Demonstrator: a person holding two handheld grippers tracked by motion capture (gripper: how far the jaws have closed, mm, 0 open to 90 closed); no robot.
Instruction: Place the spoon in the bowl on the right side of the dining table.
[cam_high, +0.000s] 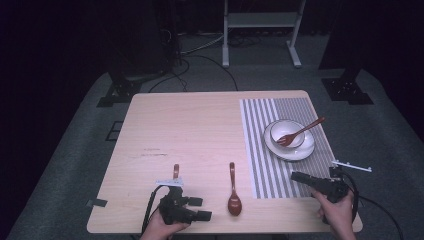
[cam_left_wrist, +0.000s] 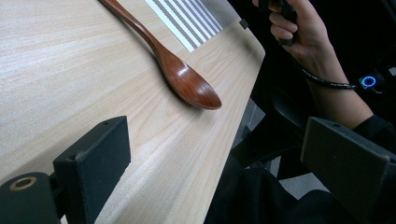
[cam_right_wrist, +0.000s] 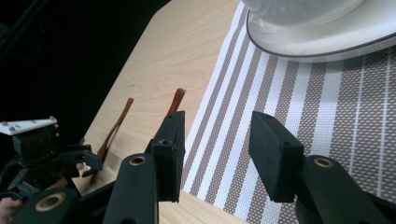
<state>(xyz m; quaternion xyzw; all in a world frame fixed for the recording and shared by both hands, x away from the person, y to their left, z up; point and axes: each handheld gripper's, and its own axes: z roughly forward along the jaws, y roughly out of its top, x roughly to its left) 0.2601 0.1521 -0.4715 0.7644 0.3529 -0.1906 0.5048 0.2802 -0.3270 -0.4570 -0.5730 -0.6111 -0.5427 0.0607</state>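
A brown wooden spoon lies on the light wooden table near its front edge, bowl toward me; its bowl is close in the left gripper view. My left gripper rests just left of the spoon, jaws wide open with nothing between them. My right gripper hovers over the front of the striped placemat, jaws partly open and empty. On the mat stands a white plate holding a white bowl, with a wooden fork resting in the bowl.
A second wooden utensil's handle sticks out behind the left gripper; its other end is hidden. The same handle lies left of the spoon handle. A white frame and dark stands are on the floor beyond the table.
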